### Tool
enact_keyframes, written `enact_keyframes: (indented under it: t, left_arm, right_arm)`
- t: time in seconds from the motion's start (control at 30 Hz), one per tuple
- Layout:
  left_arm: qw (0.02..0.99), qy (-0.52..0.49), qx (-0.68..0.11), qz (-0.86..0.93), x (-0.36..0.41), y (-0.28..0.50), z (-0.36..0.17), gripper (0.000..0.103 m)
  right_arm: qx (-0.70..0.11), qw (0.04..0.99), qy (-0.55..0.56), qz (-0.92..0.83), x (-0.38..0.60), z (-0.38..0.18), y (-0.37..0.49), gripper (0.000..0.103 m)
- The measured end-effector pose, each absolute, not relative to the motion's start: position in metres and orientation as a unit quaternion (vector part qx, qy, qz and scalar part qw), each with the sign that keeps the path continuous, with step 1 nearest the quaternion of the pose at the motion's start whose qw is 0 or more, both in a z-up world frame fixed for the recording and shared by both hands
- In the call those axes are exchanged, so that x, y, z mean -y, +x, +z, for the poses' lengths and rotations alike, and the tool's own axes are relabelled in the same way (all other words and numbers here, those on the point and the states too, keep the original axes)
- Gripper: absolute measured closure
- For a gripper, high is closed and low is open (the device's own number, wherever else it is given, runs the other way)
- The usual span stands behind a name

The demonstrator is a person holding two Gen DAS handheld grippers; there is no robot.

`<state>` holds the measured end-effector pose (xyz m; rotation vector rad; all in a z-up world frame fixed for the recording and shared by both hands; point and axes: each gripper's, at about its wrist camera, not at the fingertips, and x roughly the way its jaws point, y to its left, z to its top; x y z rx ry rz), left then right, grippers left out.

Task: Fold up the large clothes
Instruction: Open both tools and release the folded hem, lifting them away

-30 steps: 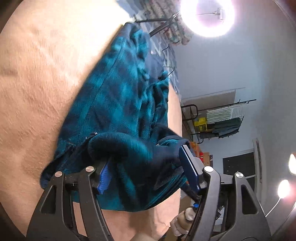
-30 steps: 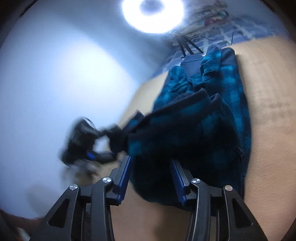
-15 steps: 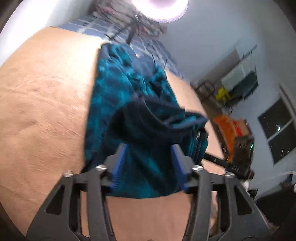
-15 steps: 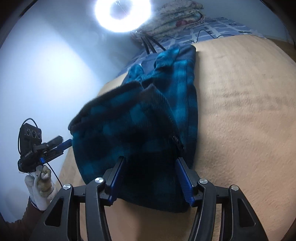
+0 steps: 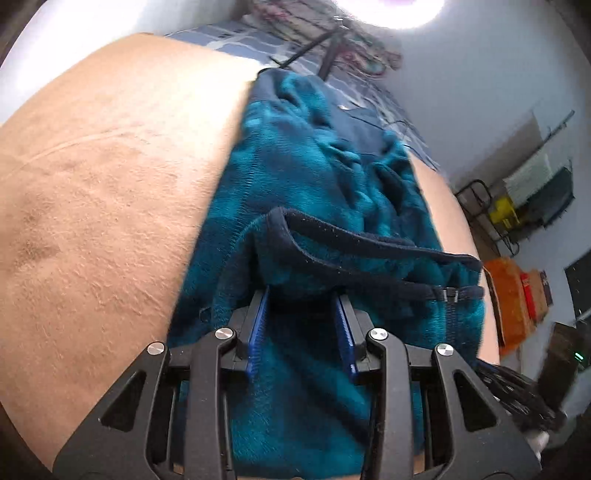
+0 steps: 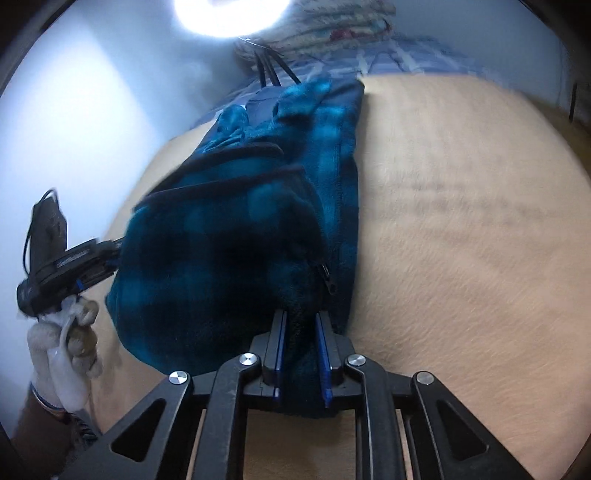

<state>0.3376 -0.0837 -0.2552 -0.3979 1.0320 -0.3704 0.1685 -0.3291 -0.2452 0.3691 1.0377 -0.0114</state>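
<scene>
Both claws, left and right, have just been closing and clamp the fleece on the bed; 1 thick bunched grip could slip, spoiling the fold.

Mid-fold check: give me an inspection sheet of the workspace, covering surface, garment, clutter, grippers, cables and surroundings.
Surface: tan fleecy blanket over the bed, lightly creased.
Job's things: teal-and-navy checked fleece jacket, lying lengthwise, near end bunched and lifted.
Clutter: nothing seen on the blanket.
Grippers: left gripper has just been closing, fleece between its blue pads; right gripper has just closed, pinching a fold beside the zipper pull.
Cables: black cables at the bed edge.
Surroundings: ring light, folded bedding, metal rack.
</scene>
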Motion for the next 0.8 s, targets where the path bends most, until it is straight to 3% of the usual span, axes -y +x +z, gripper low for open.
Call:
enact_keyframes:
  t: [0.17, 0.3, 0.53, 0.63, 0.8]
  left_arm:
    - [0.845, -0.180, -0.472, -0.179, 0.080, 0.331, -0.237, 0.067]
    - [0.836, -0.189, -0.463, -0.225, 0.080, 0.323, -0.219, 0.067]
    - [0.845, -0.117, -0.470, -0.226, 0.117, 0.332, -0.217, 0.067]
    - [0.852, -0.042, -0.483, -0.199, 0.138, 0.349, -0.234, 0.067]
    - [0.855, -0.018, -0.482, -0.192, 0.144, 0.355, -0.263, 0.067]
  right_arm:
    - [-0.409, 0.902, 0.139, 0.007, 0.313, -0.198, 0.158, 0.072]
    - [-0.357, 0.922, 0.142, 0.054, 0.302, -0.183, 0.166, 0.069]
    - [-0.399, 0.907, 0.110, 0.079, 0.287, -0.205, 0.221, 0.071]
    - [-0.431, 0.898, 0.073, 0.042, 0.288, -0.225, 0.241, 0.077]
    - [-0.486, 0.871, 0.072, -0.008, 0.309, -0.267, 0.250, 0.081]
